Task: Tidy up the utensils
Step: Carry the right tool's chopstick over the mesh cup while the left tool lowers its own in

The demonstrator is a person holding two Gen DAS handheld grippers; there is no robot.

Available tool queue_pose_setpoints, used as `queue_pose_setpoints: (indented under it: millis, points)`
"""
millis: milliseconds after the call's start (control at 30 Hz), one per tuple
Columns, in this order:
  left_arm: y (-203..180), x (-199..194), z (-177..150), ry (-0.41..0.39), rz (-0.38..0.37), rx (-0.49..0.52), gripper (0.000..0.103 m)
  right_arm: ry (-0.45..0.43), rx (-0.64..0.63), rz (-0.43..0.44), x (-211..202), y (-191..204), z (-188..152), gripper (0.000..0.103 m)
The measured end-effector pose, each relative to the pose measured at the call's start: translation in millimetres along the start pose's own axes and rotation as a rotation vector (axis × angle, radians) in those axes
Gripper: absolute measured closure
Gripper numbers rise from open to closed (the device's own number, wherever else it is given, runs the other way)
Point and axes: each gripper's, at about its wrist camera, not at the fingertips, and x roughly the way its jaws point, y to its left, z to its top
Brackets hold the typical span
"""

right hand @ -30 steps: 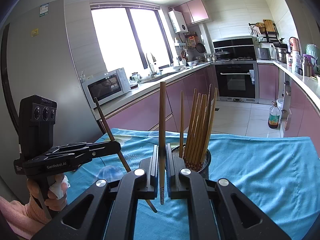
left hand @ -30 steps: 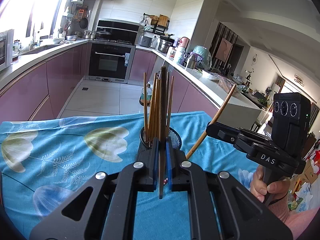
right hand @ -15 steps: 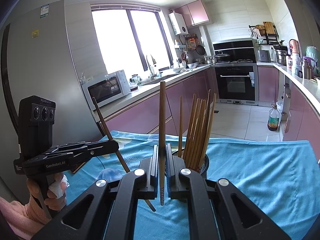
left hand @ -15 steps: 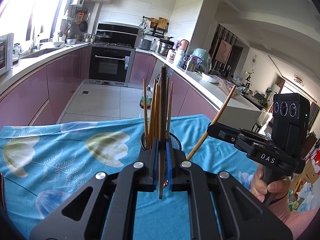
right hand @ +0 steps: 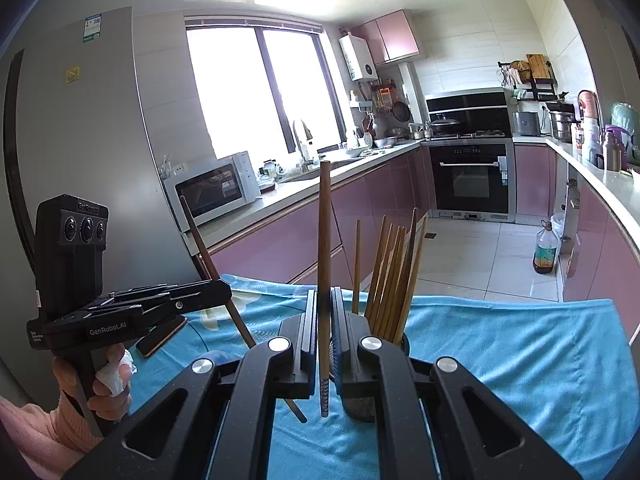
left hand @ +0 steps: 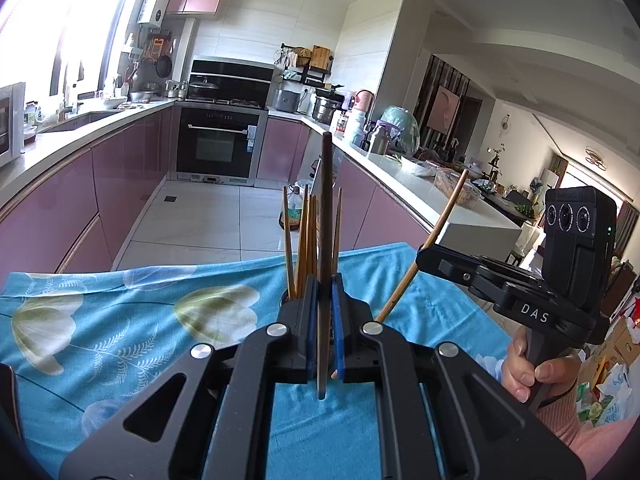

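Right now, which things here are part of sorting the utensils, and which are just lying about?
Job:
left gripper with its chopstick
right gripper with its chopstick
mesh holder of chopsticks

Lying about:
microwave
oil bottle
flat dark object

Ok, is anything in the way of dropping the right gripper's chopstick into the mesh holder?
No separate obstacle shows. The right gripper holds its chopstick upright, just left of the mesh holder. The holder already carries a bundle of chopsticks, crowding its mouth.
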Motion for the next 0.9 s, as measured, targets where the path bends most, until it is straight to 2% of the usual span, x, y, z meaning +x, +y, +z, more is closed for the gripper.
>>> queue_pose_setpoints:
  millis: [900]
  points:
    - [-15,-15,31,-0.091,0.005,0.05,0.096,-0.059,0.004,0.0,-1,-10,31,0.097]
